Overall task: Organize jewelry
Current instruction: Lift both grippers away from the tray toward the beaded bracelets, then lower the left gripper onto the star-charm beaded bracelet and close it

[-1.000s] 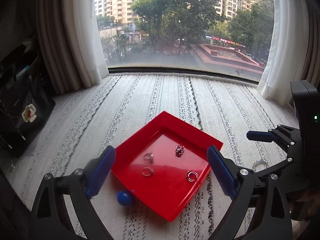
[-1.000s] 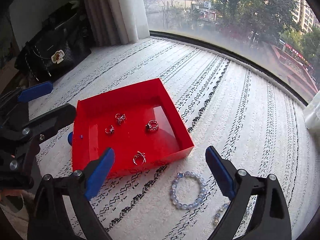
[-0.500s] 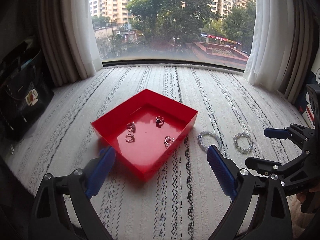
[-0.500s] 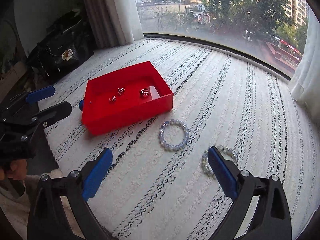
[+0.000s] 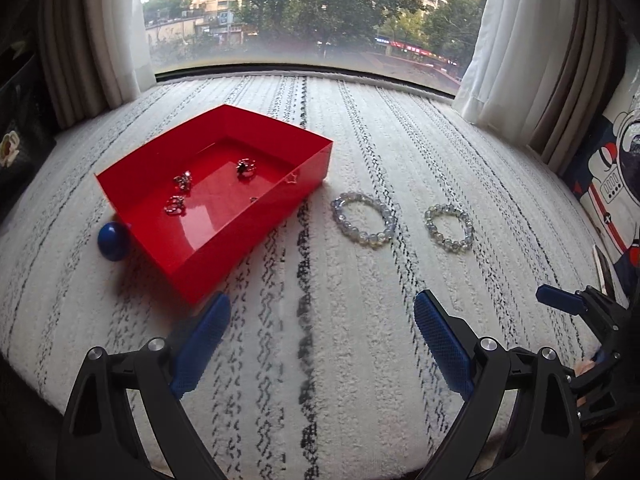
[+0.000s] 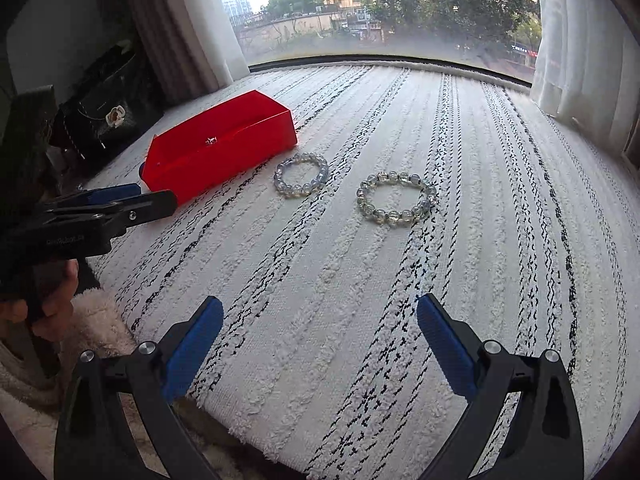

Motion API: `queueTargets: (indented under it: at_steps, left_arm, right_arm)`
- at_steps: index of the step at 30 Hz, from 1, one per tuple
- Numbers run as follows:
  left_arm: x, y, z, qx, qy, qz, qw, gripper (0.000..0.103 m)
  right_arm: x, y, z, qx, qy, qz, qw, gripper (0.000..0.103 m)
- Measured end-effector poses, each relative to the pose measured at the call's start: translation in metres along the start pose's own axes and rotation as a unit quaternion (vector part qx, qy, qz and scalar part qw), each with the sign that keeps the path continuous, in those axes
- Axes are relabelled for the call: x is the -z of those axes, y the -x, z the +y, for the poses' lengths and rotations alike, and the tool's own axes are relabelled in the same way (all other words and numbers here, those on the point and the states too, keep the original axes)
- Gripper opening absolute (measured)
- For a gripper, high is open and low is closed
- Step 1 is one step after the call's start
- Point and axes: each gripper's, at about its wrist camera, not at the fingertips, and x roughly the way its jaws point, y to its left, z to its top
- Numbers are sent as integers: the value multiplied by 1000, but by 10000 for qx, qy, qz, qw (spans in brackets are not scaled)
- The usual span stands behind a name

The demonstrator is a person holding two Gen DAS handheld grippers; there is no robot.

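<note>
A red tray (image 5: 208,264) (image 6: 224,160) sits on the striped white cloth and holds several silver rings (image 5: 182,181). Two clear bead bracelets lie to its right: one near the tray (image 5: 363,219) (image 6: 301,175), one further right (image 5: 449,222) (image 6: 396,199). My left gripper (image 5: 322,338) is open and empty, low over the cloth in front of the tray and bracelets. My right gripper (image 6: 320,338) is open and empty near the cloth's front edge, well short of the bracelets. Each gripper shows at the side of the other's view (image 5: 576,308) (image 6: 108,204).
A blue ball (image 5: 114,240) rests against the tray's left side. A black handbag (image 6: 108,116) stands at the far left. Curtains (image 5: 516,48) and a window bound the far side. A printed cushion (image 5: 616,184) lies at the right. The cloth's front edge (image 6: 224,412) drops to a fluffy rug.
Both grippers have pulled back from the tray toward the front edge of the cloth. The tray and bracelets now lie further off. Both stay open.
</note>
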Motion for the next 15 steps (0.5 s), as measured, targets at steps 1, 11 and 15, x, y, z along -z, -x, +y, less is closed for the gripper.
queueTargets:
  at_steps: [1,11,15]
  left_arm:
    - [-5,-6,-5,120,-14,80,9999,89]
    - [-66,-76,-40,-452,-43,411,9981,87]
    - [-72,-96,-44,-536,63,576,9969,87]
  right_arm:
    - [-1,2,-3,58,-42,-68,10000,95]
    - [0,13,-23,-44,-377,-360,9986,95]
    - [0,16,-29,-180,-478,-413,9978,95]
